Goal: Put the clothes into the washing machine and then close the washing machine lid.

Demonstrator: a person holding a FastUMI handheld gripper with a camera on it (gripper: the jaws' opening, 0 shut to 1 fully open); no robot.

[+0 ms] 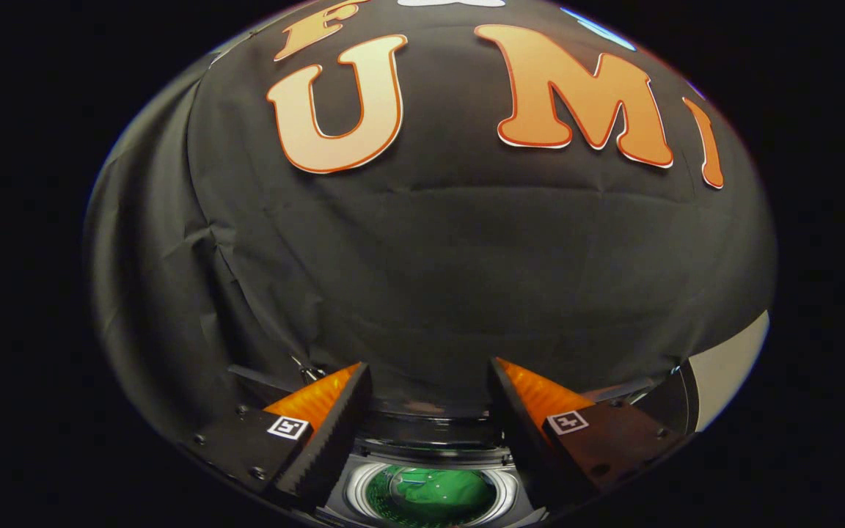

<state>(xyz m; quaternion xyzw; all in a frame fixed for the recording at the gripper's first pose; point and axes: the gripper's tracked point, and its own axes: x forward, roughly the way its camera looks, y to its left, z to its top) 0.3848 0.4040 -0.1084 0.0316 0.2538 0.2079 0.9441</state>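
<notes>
Green clothes inside washing machine drum, gripper jaws wide, black cloth wall beyond

You are working in a staged recording booth rather than a real laundry room: a creased black cloth wall hangs as backdrop just behind a top-loading washing machine, whose open drum holds green clothes below you.

One washing machine, seemingly one garment
</notes>
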